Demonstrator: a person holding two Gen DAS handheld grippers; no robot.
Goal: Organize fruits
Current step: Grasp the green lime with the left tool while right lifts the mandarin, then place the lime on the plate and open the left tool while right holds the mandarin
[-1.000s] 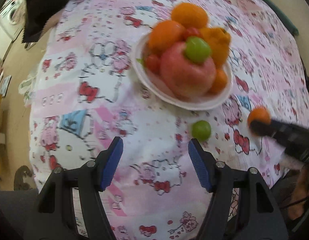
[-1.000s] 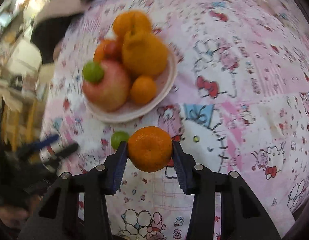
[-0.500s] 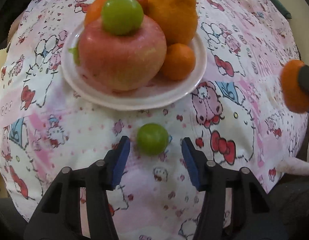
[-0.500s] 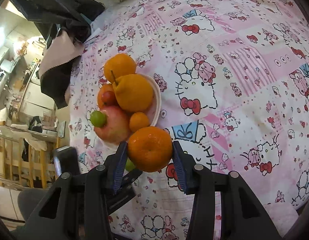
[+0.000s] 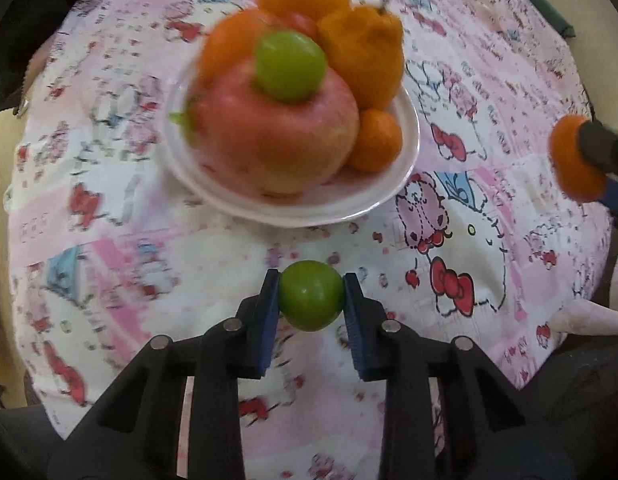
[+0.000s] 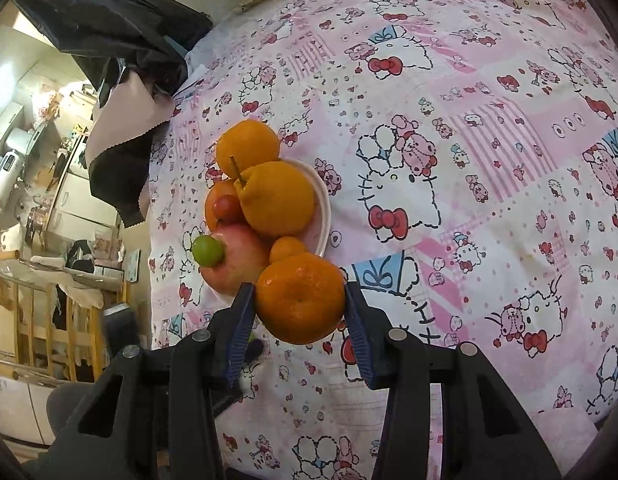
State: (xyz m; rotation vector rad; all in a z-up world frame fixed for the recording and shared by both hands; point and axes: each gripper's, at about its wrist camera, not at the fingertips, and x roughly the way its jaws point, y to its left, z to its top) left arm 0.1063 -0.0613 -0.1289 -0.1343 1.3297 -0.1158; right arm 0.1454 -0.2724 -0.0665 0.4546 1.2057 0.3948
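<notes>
Several fruits crowd the white plate, just beyond the left gripper, now closed onto a green plum; the right gripper clamps a mandarin.

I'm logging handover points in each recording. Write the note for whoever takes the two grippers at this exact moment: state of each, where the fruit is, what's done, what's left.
Left gripper: jaws have just closed on the green fruit, low over the cloth in front of the plate.
Right gripper: shut on a tangerine, held clear of the cloth beside the plate.
Plate: piled full, with an apple, a second green fruit on top of it, several oranges, and a small red fruit.
Done: both loose fruits are gripped.
Left: probably set both on the plate; space is tight, so place gently to avoid roll-offs.
</notes>
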